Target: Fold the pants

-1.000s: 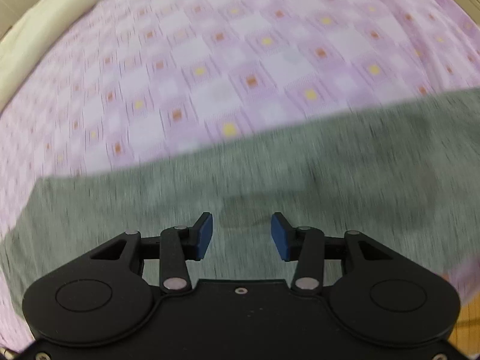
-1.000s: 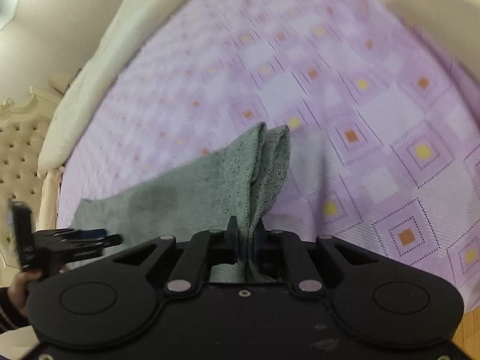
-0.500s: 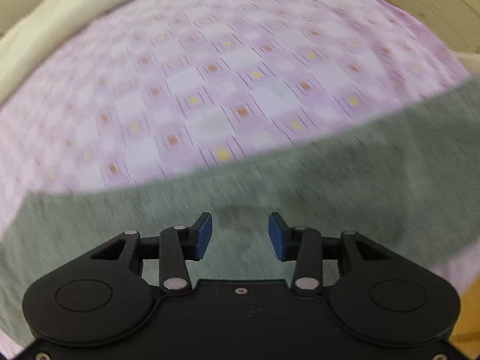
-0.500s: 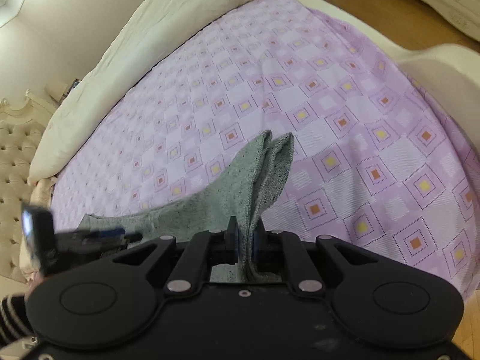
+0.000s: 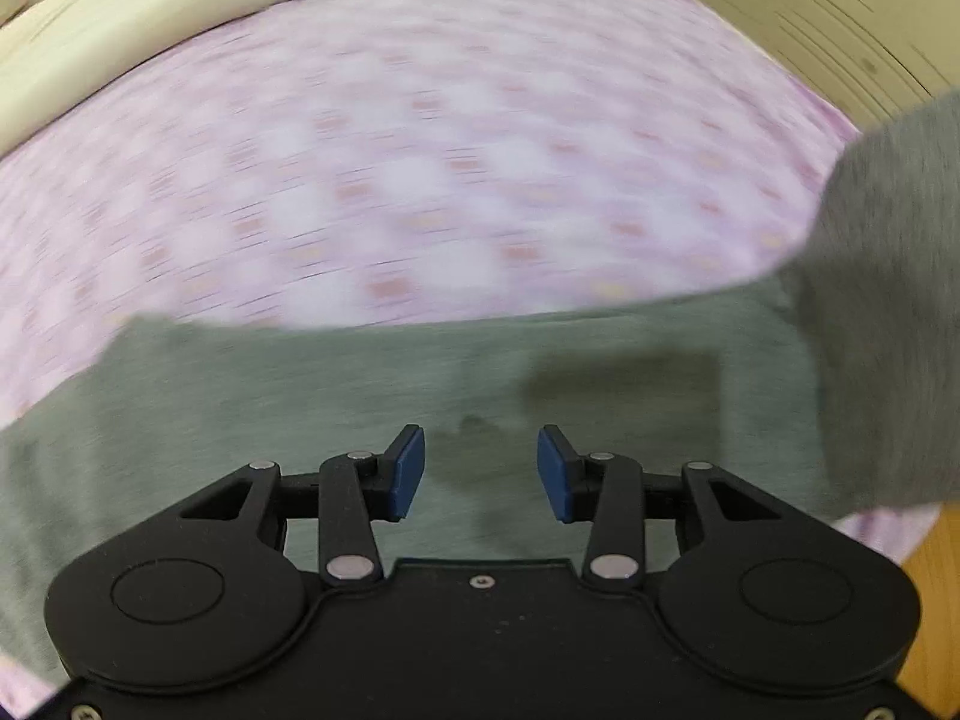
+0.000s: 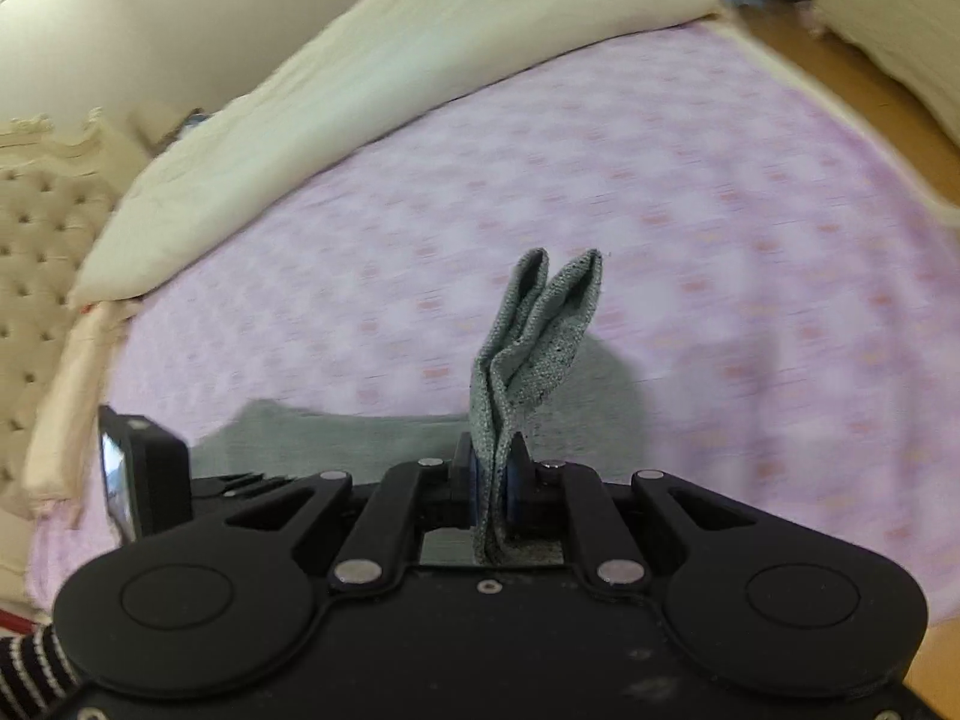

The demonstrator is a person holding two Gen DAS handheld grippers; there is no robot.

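The grey-green pants (image 5: 336, 396) lie flat across the purple patterned bedspread (image 5: 420, 168). My left gripper (image 5: 480, 474) is open and empty, hovering just above the flat part of the pants. My right gripper (image 6: 492, 492) is shut on a bunched end of the pants (image 6: 534, 324), which sticks up between the jaws, lifted off the bed. That lifted end hangs at the right of the left wrist view (image 5: 882, 312). The left gripper also shows at the left of the right wrist view (image 6: 150, 474).
A cream duvet (image 6: 384, 54) is heaped along the far side of the bed. A tufted headboard (image 6: 36, 228) stands at the left. Wooden floor (image 6: 840, 48) lies past the bed's right edge, and a striped sleeve (image 6: 30, 666) shows at bottom left.
My right gripper has risen and carried the held pants end over toward the left gripper. The left gripper has tilted up; it stays open over the flat cloth.
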